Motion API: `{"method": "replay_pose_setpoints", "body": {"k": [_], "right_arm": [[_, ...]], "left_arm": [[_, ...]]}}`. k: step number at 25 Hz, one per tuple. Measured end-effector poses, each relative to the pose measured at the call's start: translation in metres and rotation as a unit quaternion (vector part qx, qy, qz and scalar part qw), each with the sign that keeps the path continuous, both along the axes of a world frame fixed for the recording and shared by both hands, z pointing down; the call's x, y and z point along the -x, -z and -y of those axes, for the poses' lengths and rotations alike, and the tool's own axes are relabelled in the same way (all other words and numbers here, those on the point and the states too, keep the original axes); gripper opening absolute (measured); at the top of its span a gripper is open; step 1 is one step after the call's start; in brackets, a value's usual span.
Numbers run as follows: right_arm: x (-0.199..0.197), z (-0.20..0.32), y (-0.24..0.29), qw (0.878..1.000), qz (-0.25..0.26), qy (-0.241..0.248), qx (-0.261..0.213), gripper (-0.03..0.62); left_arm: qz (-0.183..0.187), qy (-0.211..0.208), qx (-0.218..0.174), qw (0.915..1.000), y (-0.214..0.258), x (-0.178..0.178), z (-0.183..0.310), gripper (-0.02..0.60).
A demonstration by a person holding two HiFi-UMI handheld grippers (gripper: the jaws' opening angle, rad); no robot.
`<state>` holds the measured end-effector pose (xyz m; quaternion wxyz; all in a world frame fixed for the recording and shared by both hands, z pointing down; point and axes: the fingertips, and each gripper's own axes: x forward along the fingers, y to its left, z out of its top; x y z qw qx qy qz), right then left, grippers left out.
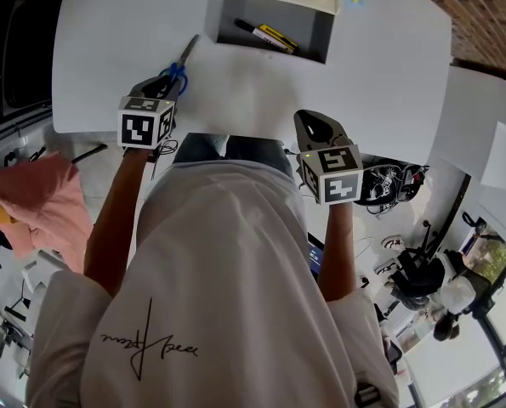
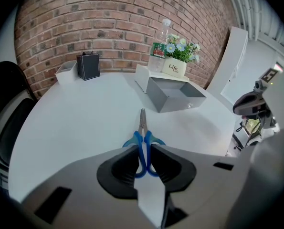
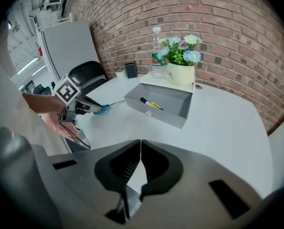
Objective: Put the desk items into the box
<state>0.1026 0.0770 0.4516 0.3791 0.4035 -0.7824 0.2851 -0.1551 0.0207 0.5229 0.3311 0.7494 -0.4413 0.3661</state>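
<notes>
Blue-handled scissors (image 2: 142,128) lie on the white round table (image 1: 108,41), blades pointing toward the grey open box (image 2: 173,97). My left gripper (image 2: 142,149) is shut on the scissors' handle loops, its pads against both sides. In the head view the scissors (image 1: 183,65) stick out ahead of the left gripper (image 1: 163,87) at the table's left. The box (image 1: 227,11) holds a black and a yellow marker (image 1: 265,34). My right gripper (image 3: 141,144) is shut and empty, held off the table's near edge; in the head view this right gripper (image 1: 316,126) is right of centre.
A white flower pot (image 2: 177,63) and a water bottle (image 2: 158,46) stand behind the box. A black holder (image 2: 88,66) and a white container (image 2: 65,72) sit at the far left by the brick wall. A black chair (image 2: 3,123) stands left of the table.
</notes>
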Motion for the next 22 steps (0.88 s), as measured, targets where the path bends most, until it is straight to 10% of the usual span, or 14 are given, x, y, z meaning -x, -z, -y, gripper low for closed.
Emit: {"method": "replay_pose_setpoints", "body": {"k": [22], "right_arm": [[0.008,-0.001,0.005,1.0,0.004,0.001,-0.015,0.028]], "left_arm": [[-0.047,0.013,-0.026,0.9985,0.037,-0.005,-0.011,0.086]]}}
